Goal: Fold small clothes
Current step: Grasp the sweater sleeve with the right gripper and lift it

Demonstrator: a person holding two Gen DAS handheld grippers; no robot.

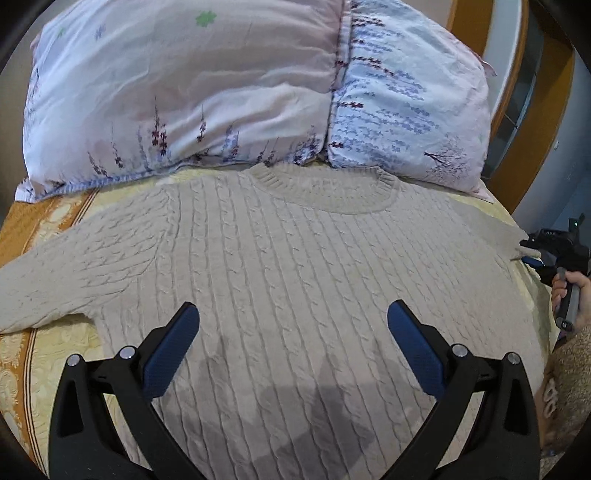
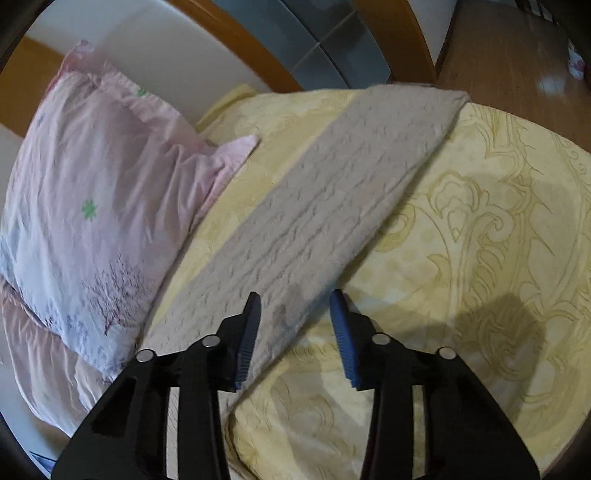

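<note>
A beige cable-knit sweater (image 1: 295, 251) lies flat on the bed, front up, its collar (image 1: 325, 192) toward the pillows. One sleeve (image 1: 55, 280) stretches out to the left. My left gripper (image 1: 293, 308) hovers open over the sweater's lower body, with nothing between its blue pads. In the right wrist view the other sleeve (image 2: 332, 206) runs diagonally away across the bedspread. My right gripper (image 2: 295, 297) straddles that sleeve's near part, its jaws partly apart and its pads not pressing the knit. The right gripper (image 1: 530, 253) also shows at the sweater's right edge.
Two floral pillows (image 1: 184, 92) (image 1: 406, 110) lie behind the collar. A yellow patterned bedspread (image 2: 480, 229) covers the bed. The wooden headboard (image 2: 236, 33) curves behind, with wood floor (image 2: 498, 55) past the bed's edge. A person's hand (image 1: 569, 291) holds the right gripper.
</note>
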